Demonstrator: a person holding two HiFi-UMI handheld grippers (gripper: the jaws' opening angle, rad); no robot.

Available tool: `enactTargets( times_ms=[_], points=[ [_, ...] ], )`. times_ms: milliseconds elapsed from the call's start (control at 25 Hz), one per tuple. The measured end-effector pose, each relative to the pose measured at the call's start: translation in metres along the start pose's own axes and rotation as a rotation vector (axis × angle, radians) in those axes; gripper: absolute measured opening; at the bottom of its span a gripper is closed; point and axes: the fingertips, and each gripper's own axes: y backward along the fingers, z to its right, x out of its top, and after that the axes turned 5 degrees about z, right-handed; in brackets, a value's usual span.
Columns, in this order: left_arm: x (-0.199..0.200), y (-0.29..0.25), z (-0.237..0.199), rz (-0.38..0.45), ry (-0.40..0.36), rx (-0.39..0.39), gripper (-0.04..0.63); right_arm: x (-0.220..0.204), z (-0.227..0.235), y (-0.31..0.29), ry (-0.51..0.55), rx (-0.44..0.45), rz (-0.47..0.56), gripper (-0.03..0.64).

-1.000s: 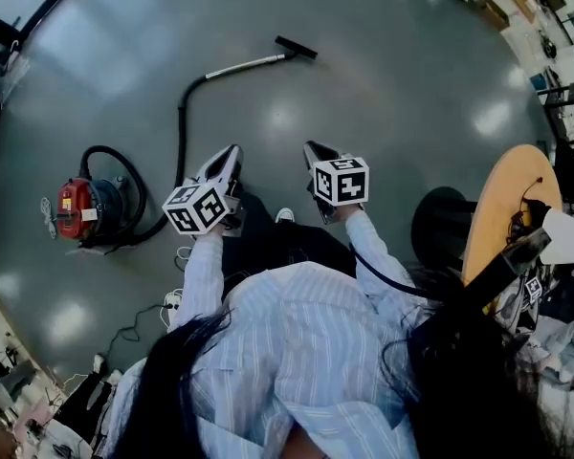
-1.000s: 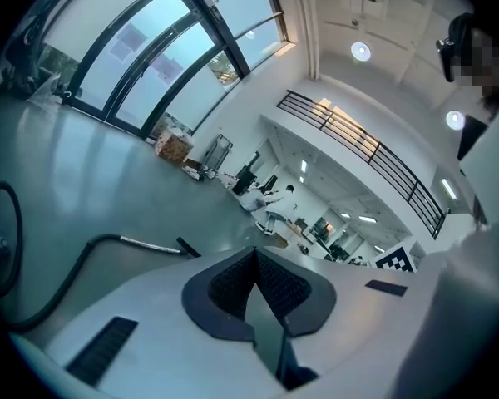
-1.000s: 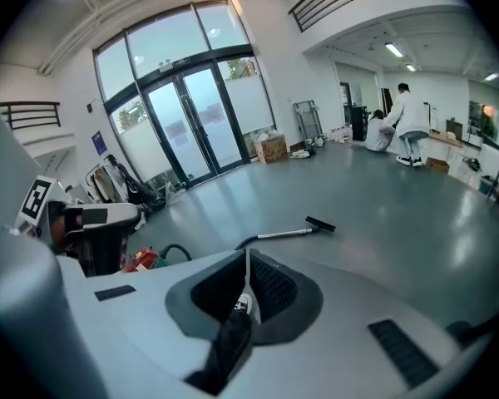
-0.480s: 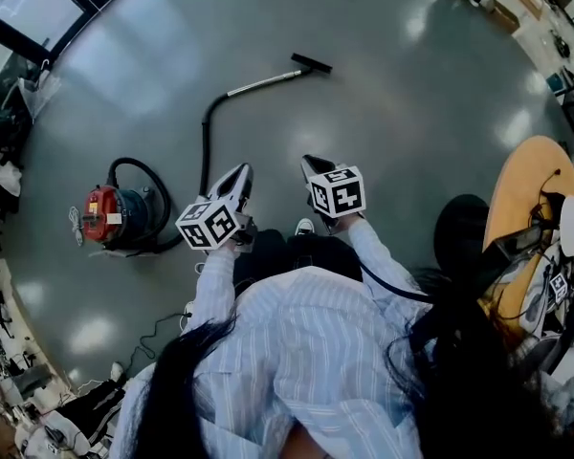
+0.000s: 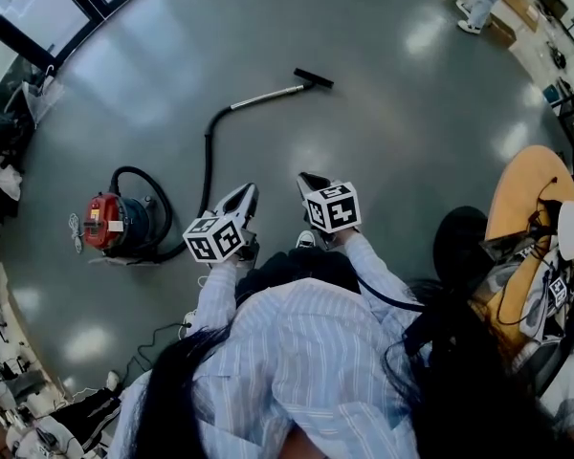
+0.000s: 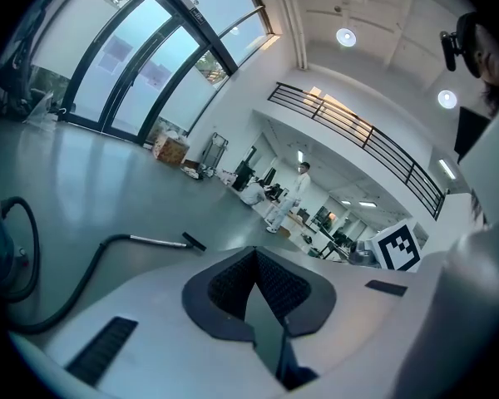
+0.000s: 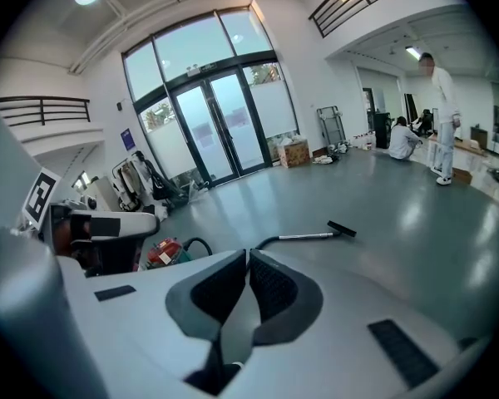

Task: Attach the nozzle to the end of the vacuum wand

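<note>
A silver vacuum wand (image 5: 268,96) lies on the grey floor, and a flat black nozzle (image 5: 313,77) sits at its far end. A black hose (image 5: 208,151) runs from the wand back to a red canister vacuum (image 5: 107,223) at the left. The wand (image 6: 154,240) and nozzle (image 6: 193,241) show small in the left gripper view, and wand (image 7: 303,237) and nozzle (image 7: 342,229) in the right gripper view too. My left gripper (image 5: 248,192) and right gripper (image 5: 304,180) are both shut and empty, held side by side well short of the wand.
A round wooden table (image 5: 518,204) with cables and a dark chair (image 5: 459,242) stand at the right. Cables (image 5: 139,328) trail on the floor at the lower left. People (image 7: 439,115) and boxes stand far across the hall. Glass doors (image 7: 204,127) line the far wall.
The person has walked towards the vacuum, both grippers carried along still shut. The wand, hose and canister now sit lower in the head view.
</note>
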Motion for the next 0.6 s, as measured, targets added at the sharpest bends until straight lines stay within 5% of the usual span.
enactTargets(
  times_ms=[600],
  points=[
    [0.0018, 0.0004, 0.0033, 0.009, -0.005, 0.011, 0.005, 0.0025, -0.0017, -0.0003, 0.024, 0.015, -0.009, 0.02]
  ],
)
